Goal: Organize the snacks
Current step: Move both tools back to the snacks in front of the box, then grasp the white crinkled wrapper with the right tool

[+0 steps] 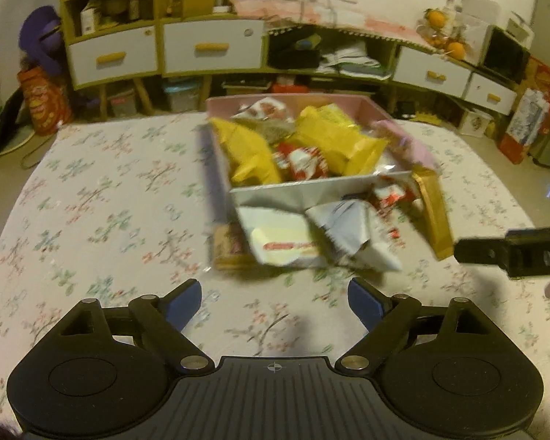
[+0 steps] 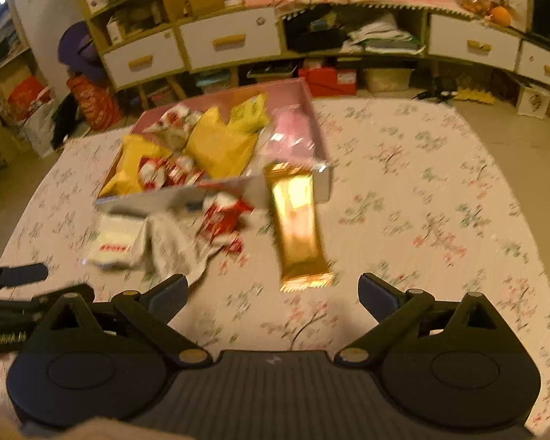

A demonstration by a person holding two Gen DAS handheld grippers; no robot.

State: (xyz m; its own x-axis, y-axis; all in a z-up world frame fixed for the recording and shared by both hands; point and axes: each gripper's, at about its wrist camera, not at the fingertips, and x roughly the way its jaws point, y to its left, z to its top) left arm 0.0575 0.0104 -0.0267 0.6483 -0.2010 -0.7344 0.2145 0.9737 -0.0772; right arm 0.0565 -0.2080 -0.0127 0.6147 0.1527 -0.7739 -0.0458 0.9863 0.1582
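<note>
Both grippers are hovering over the floral desk point(image 1: 102, 190) with their jaws standing wide and nothing between them. The left gripper point(image 1: 275, 302) is facing the white pack point(image 1: 286, 245) and the grey wrapper point(image 1: 352, 234); the right gripper point(image 2: 273, 299) is facing the gold bar point(image 2: 299, 227).

The snacks are lying partly inside the pink box point(image 1: 220, 104) and partly on the desk just in front of its near wall.

What could be going wrong from here:
- The gold bar is leaning with its far end against the box wall; a one-sided nudge is likely to be sliding it off rather than seating it between the jaws.
- The white pack and grey wrapper are overlapping, so closing on one may be dragging the other along.
- The two grippers are working close together and could be bumping each other.
- The box is already looking full, so added packs may be spilling back over the wall.

Count, as far as blur is allowing:
- box: one
- loose outside: one gold bar, one white pack, one grey wrapper, and red-and-white packs point(image 2: 222, 216), number unclear
- inside: about three yellow packs point(image 1: 251, 154), several red-and-white ones, one pink pack point(image 2: 291, 128)
</note>
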